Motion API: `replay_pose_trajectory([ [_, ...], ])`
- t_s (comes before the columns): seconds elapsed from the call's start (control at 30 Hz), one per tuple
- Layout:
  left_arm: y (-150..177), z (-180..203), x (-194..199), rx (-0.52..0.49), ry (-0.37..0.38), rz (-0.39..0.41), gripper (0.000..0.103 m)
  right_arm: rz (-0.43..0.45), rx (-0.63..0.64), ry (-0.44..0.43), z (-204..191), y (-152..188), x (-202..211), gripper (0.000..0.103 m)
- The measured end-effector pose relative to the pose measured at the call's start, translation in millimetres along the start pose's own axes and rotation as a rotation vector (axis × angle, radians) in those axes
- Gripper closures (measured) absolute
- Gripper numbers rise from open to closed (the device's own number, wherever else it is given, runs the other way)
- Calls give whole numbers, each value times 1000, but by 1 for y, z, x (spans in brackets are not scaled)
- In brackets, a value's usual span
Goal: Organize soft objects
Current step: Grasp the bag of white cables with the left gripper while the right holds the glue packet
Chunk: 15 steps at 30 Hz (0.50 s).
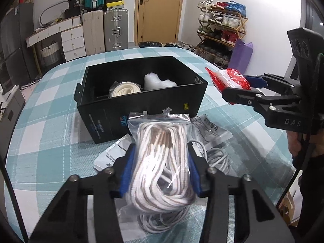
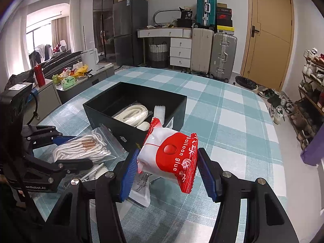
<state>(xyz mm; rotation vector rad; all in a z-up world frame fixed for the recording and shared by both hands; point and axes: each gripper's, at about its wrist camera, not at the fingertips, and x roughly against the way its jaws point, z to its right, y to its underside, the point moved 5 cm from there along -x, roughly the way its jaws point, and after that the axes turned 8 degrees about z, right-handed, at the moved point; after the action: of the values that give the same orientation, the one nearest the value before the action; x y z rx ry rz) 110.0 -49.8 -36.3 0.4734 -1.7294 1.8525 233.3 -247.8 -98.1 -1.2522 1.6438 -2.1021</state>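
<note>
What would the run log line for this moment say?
left claw: gripping clear bag of white rope | right claw: holding red-white balloon glue packet | open black box: unfilled

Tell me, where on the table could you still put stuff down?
Bare checked tablecloth lies right of the black box, out to the table's edge, and beyond the box toward the door. It is crowded in front of the box: the zip bag of white cord, loose packets and a white cable. The box's left half looks free too.

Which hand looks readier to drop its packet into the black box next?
Right, probably. The right gripper holds the red packet in the air beside the black box; the left gripper's rope bag still lies on the table.
</note>
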Motion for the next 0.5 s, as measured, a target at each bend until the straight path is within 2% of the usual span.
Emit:
replay_pose_trajectory([
  [0.5, -12, -17, 19, 72, -2, 76, 62, 55, 16, -30, -10, -10, 10, 44],
])
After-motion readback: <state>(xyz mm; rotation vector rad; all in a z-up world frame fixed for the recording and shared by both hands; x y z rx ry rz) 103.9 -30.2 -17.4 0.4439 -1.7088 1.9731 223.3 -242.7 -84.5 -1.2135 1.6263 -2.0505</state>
